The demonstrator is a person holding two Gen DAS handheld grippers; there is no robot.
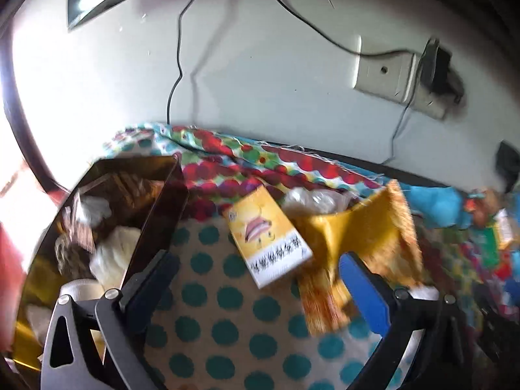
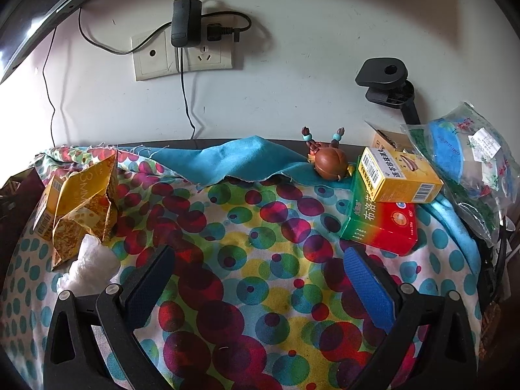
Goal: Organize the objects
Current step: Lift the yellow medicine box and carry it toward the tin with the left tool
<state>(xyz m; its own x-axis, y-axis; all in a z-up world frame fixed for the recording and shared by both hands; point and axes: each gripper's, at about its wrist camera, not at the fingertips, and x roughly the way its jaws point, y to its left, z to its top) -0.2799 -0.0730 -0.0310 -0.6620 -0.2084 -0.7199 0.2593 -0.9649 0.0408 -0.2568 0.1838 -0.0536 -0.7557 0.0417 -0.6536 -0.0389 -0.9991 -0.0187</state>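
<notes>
Nearby, beside the dark bin [image 1: 162, 201], your yellow cardboard box [image 1: 268, 239] is light, stiff; pinch its long sides. Left gripper [image 1: 256, 279] and right gripper [image 2: 260, 282] gape wide, empty.

Both wrist cameras are looking steeply down, close over the spotted cloth [image 2: 260, 227], facing the wall. Both are sharing the yellow bag [image 1: 357, 227] [image 2: 87, 201], at nine o'clock in the right view.
</notes>
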